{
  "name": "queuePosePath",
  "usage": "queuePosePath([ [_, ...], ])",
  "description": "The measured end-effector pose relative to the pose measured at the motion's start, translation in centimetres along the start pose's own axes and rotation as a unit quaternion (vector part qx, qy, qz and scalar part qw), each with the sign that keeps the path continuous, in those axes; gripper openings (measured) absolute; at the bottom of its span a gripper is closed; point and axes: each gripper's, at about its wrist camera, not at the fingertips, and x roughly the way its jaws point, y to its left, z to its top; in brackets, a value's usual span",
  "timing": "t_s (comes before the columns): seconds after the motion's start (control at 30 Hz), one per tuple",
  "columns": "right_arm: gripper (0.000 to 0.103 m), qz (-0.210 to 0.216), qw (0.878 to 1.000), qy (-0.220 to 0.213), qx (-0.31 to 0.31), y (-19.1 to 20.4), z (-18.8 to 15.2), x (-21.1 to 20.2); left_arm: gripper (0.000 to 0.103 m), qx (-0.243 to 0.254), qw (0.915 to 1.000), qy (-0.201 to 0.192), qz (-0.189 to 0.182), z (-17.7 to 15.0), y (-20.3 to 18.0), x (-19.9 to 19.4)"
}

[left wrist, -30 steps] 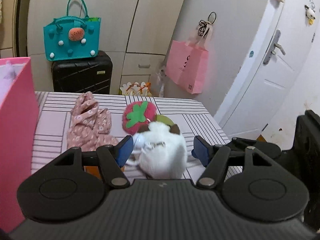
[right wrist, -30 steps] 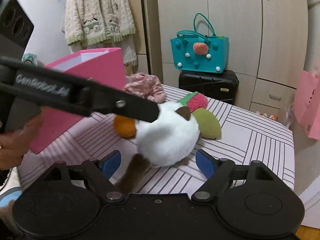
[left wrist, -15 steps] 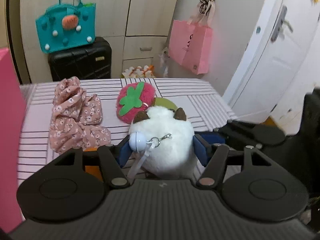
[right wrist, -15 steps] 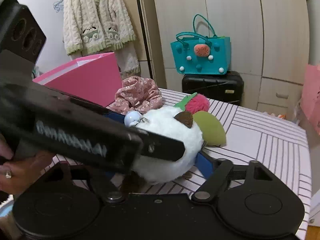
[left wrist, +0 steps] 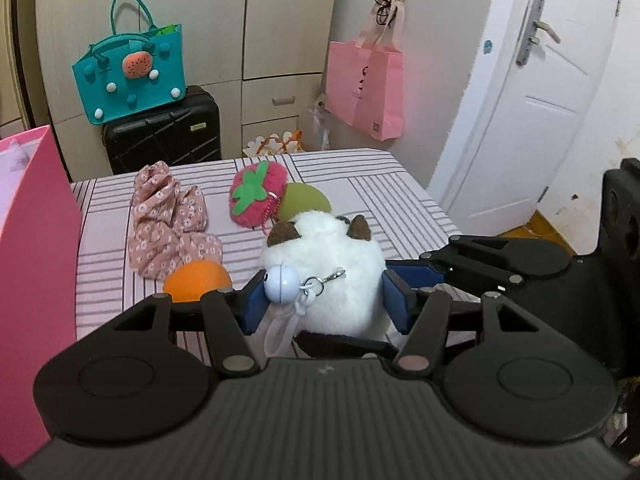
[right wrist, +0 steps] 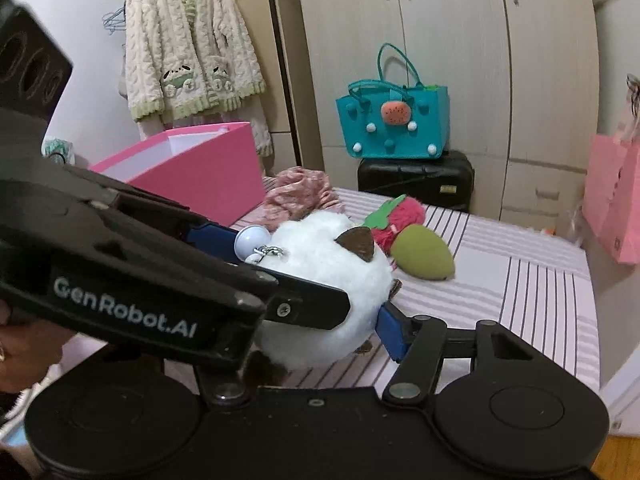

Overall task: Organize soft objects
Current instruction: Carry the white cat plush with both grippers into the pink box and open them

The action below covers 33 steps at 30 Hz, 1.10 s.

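Observation:
A white fluffy plush (left wrist: pixel 324 268) with brown ears and a pale blue bell sits between the blue pads of my left gripper (left wrist: pixel 324 300), which is shut on it and holds it above the striped table (left wrist: pixel 360 176). My right gripper (right wrist: pixel 320 320) is also around the plush (right wrist: pixel 320 280); its left finger is hidden behind the left gripper, so its grip is unclear. A strawberry plush (left wrist: pixel 256 196), a green soft piece (left wrist: pixel 304 200), an orange ball (left wrist: pixel 196 280) and a pink floral cloth (left wrist: pixel 168 224) lie on the table.
A pink open box (right wrist: pixel 192 168) stands at the table's left side. A teal bag (left wrist: pixel 128 72) on a black suitcase (left wrist: pixel 164 132), a hanging pink bag (left wrist: pixel 364 84), wardrobes and a white door (left wrist: pixel 532 100) lie beyond the table.
The left gripper closed on the white plush and lifted it off the table, uncovering the orange ball. The right gripper came in close around the plush.

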Motion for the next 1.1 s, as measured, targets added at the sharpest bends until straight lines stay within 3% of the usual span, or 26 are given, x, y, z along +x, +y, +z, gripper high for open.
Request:
queuePosePath([
  [0.57, 0.068, -0.011, 0.996, 0.076, 0.047, 5.5, -1.4, -4.1, 0.058, -0.027, 0.9966, 0.063, -0.045, -3.4, 0.1, -5.6],
  [0.87, 0.068, 0.005, 0.996, 0.087, 0.017, 10.1, -1.5, -6.7, 0.058, -0.027, 0.9966, 0.066, -0.041, -5.4, 0.4, -10.9],
  [1.1, 0.068, 0.031, 0.994, 0.098, -0.040, 14.5, -1.3, -8.4, 0.058, -0.043, 0.9943, 0.084, -0.050, -7.0, 1.9, -15.2],
])
